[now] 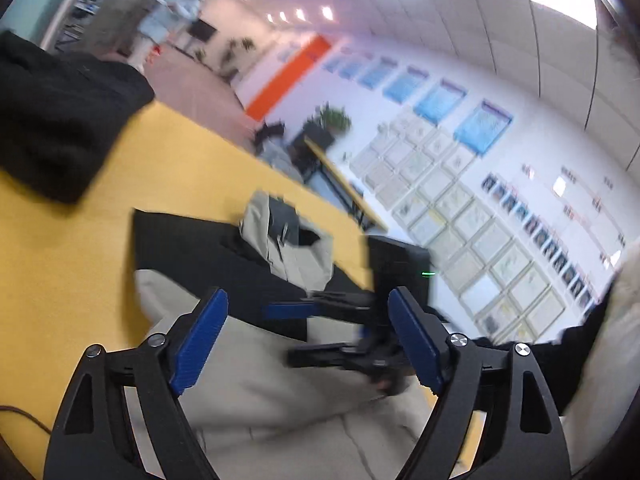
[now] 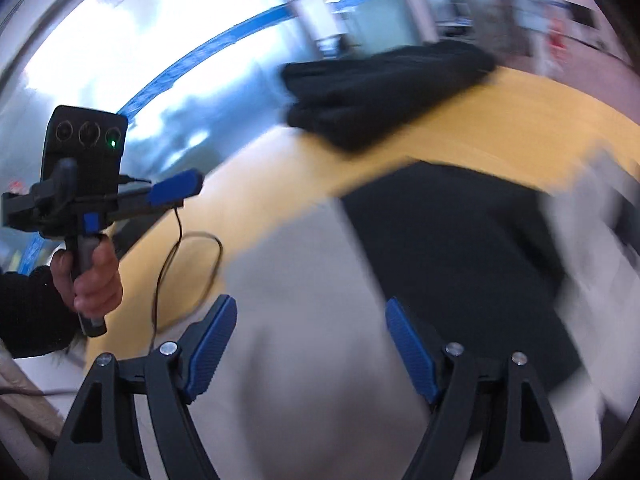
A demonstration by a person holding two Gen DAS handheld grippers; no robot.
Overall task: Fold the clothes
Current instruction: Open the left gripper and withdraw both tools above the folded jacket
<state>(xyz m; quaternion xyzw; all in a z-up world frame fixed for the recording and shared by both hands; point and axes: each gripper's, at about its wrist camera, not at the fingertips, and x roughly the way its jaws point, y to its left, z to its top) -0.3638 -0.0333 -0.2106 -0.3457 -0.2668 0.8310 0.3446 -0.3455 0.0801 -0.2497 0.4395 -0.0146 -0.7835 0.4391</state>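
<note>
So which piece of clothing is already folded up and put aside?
The black garment at the yellow table's far edge, a compact bundle. The beige garment beneath the grippers lies spread out.

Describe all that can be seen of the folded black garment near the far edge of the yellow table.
The folded black garment looks like thick, soft, matte knit or fleece, with no print visible. It is folded into a bulky stack of several layers with rounded edges. It lies flat on the yellow table at its far side, one end seeming to reach the table's edge. It lies apart from the beige-and-black clothes nearer the cameras, and neither pair of tongs touches it. Motion blur hides finer details.
</note>
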